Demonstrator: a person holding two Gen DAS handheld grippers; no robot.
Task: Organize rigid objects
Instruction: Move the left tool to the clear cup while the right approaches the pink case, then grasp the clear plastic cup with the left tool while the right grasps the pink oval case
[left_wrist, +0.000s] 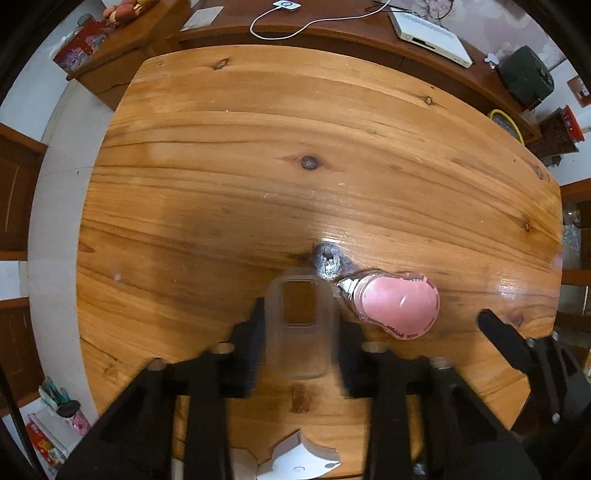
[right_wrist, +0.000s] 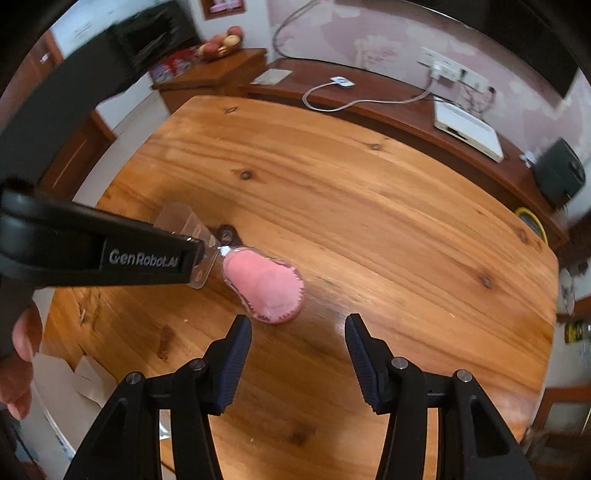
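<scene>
A clear plastic phone case (left_wrist: 301, 328) is held between the fingers of my left gripper (left_wrist: 301, 332), just above the wooden table (left_wrist: 258, 147). A pink felt pouch with stitched edges and a metal clasp (left_wrist: 397, 306) lies on the table just right of the case. In the right wrist view the pouch (right_wrist: 266, 284) lies ahead and slightly left of my open, empty right gripper (right_wrist: 298, 354). The left gripper's black body (right_wrist: 110, 254) reaches in from the left and covers part of the case (right_wrist: 181, 219).
White cardboard (left_wrist: 299, 458) sticks out past the table's near edge. A dark wooden bench behind the table carries a white box (left_wrist: 430, 37), a white cable (left_wrist: 295, 26) and a dark speaker (left_wrist: 526, 75). A side cabinet (right_wrist: 214, 74) stands at far left.
</scene>
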